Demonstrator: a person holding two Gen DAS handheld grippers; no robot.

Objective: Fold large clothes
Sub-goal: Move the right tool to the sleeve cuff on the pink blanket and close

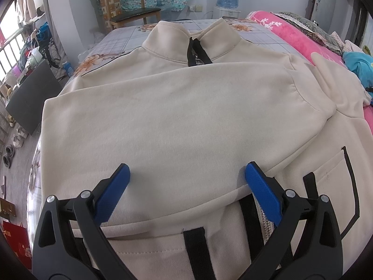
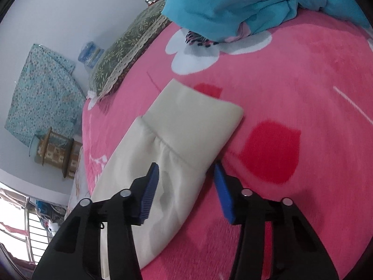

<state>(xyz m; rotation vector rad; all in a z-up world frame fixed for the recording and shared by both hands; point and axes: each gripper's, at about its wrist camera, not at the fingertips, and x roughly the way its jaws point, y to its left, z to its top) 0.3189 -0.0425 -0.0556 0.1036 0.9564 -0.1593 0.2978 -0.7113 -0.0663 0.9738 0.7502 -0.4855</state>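
A cream zip-up jacket (image 1: 177,116) lies front-up on the bed, its collar (image 1: 191,35) at the far side. One sleeve (image 1: 163,86) is folded across the chest. My left gripper (image 1: 187,170) hovers open over the jacket's lower front, with nothing between its blue pads. In the right wrist view the other cream sleeve (image 2: 177,163) stretches out over a pink blanket (image 2: 291,93), cuff (image 2: 198,119) farthest away. My right gripper (image 2: 185,170) straddles this sleeve just behind the cuff. Its jaws stand partly apart and the cloth between them looks unpinched.
A turquoise quilt (image 2: 233,2) is heaped on the pink blanket beyond the cuff, and a green pillow (image 2: 126,46) lies to its left. A wooden chair (image 1: 132,14) and a water dispenser (image 1: 227,0) stand past the bed's far end. Shoes (image 1: 11,147) and a dark cabinet (image 1: 32,93) sit on the floor at left.
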